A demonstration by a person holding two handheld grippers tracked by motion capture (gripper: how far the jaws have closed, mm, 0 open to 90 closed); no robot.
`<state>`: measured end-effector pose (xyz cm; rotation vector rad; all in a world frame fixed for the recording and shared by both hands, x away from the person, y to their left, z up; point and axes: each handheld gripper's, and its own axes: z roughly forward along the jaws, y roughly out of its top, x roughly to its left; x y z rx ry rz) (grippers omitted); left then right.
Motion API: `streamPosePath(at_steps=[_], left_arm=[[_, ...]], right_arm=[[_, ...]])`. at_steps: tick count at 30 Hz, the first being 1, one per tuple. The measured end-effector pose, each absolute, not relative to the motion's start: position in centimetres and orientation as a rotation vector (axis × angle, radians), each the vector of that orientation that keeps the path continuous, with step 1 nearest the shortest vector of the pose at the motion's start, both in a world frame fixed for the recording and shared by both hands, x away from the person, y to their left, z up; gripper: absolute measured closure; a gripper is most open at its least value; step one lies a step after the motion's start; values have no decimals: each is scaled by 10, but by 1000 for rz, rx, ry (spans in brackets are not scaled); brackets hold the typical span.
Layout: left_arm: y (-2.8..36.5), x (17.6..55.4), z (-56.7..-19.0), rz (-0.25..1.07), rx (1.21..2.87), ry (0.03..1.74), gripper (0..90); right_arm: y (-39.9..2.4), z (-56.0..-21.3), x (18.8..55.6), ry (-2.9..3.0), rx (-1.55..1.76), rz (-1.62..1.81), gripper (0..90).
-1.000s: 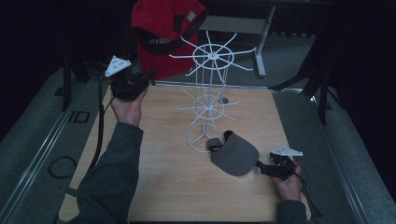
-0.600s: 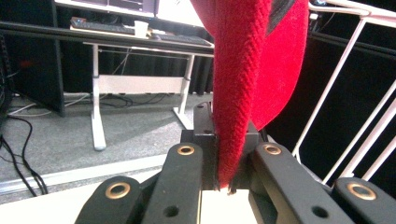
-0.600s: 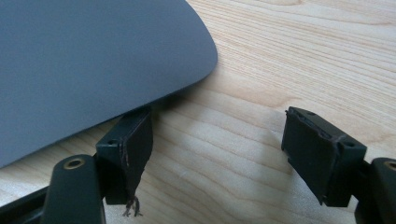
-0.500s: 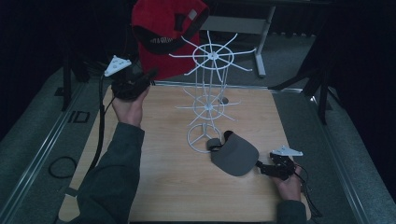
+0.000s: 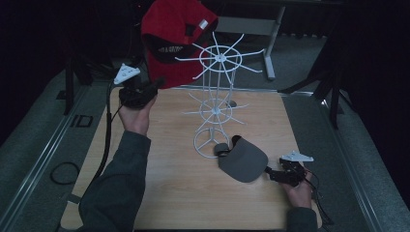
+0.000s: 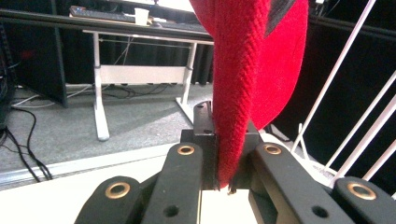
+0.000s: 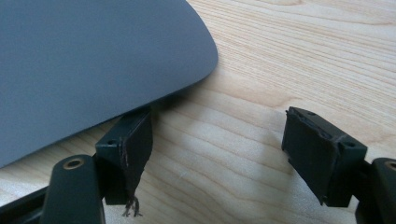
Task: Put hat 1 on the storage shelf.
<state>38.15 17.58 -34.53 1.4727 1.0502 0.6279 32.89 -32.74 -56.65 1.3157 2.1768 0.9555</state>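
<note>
The wooden table (image 5: 183, 193) spreads wide, with bare board across its near half and along its left side, and grey carpeted floor past every edge. Near the middle stands the white wire rack (image 5: 216, 104), its spokes fanning out at two levels over a ring base. The red cap (image 5: 176, 34) hangs in the air beyond the table's far edge, up against the rack's top spokes. The left gripper (image 5: 155, 86) is clenched on the cap's lower fabric edge, which the left gripper view shows as red cloth (image 6: 243, 93) pinched between the two jaws, with white rack wires (image 6: 345, 93) close on one side. The grey cap (image 5: 241, 159) lies flat on the board beside the rack's base, its brim toward the near right. The right gripper (image 5: 270, 173) rests at that brim with jaws spread apart; in the right gripper view one jaw sits tucked just under the grey brim (image 7: 93, 65), the other well clear on bare wood (image 7: 261, 60).
</note>
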Motion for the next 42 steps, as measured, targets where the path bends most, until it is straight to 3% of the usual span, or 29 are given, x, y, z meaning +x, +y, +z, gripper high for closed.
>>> streamPosePath(at_steps=[42], left_arm=[[202,372,-415,632,1513,1078,857]], right_arm=[[-327,-567,329,2179,1315,955,246]])
